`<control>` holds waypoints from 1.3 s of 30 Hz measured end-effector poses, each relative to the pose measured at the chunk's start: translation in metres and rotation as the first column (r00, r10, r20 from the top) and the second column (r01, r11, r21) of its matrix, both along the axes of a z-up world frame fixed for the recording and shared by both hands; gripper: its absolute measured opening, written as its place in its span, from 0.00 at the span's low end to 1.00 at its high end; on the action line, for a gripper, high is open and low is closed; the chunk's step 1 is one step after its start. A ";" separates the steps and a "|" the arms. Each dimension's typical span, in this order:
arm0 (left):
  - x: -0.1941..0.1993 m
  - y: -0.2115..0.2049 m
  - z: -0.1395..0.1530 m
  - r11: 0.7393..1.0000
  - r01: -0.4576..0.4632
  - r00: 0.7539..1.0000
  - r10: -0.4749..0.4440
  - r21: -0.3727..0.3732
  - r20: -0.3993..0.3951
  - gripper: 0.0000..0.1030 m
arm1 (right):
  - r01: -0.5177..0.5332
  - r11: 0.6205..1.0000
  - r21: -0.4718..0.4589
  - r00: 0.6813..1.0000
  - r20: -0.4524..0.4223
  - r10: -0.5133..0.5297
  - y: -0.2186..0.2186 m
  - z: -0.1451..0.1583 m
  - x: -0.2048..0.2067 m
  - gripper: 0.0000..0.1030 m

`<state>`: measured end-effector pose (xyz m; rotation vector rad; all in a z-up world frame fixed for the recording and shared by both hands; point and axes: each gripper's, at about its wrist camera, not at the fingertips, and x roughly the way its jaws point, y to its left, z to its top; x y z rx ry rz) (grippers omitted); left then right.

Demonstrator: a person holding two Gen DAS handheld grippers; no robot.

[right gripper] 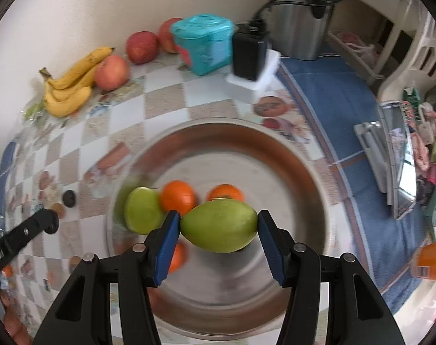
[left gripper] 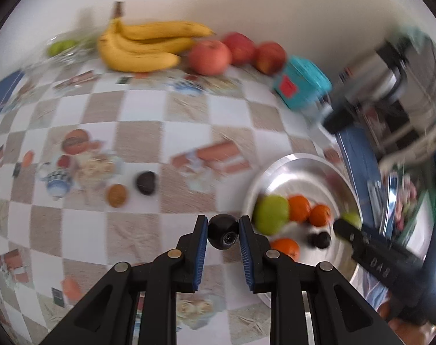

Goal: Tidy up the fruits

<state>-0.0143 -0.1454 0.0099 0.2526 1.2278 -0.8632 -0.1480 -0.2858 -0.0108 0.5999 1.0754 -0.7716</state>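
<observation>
Crosswise – green mango (right gripper: 219,225) between right claw (right gripper: 218,224) pads (right gripper: 167,235)

Left gripper (left gripper: 223,231): jaws drawn close, blue pads clamped on either side of a small dark round fruit (left gripper: 223,235) held at the fingertips, pointing steeply downward. Right gripper (right gripper: 219,224): jaws part-spread, pads pressing both ends of a green fruit (right gripper: 219,225) held crosswise between the fingertips, pointing steeply downward.

green mango (right gripper: 220,225): smooth, oval, lying crosswise above steel bowl (right gripper: 304,172) | in bowl: green fruit (right gripper: 141,214), oranges (right gripper: 178,197) side by side | small dark round fruit (left gripper: 223,231): off the cloth | bananas (left gripper: 143,46), red apples (left gripper: 209,57): by wall
</observation>
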 end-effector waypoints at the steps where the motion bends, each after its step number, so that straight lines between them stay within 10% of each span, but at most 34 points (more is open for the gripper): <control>1: -0.006 -0.006 -0.002 1.000 0.021 1.000 -0.021 0.002 -0.001 0.23 | 0.007 1.000 0.000 1.000 -0.003 -0.007 -0.003 -0.001 -0.003 0.55; 17: -0.065 -0.055 -0.010 0.983 0.180 0.976 -0.181 0.022 0.120 0.24 | 0.069 0.996 0.058 0.994 0.082 -0.074 -0.029 0.001 -0.038 0.55; 22: -0.067 -0.057 -0.012 0.982 0.185 0.973 -0.187 0.027 0.132 0.38 | 0.067 0.994 0.081 0.990 0.118 -0.076 -0.029 0.003 -0.038 0.55; 39: -0.014 -0.020 -0.014 0.994 -0.043 0.996 0.034 0.103 0.088 0.53 | 0.044 0.993 0.108 0.989 0.137 -0.058 -0.023 0.001 -0.034 0.55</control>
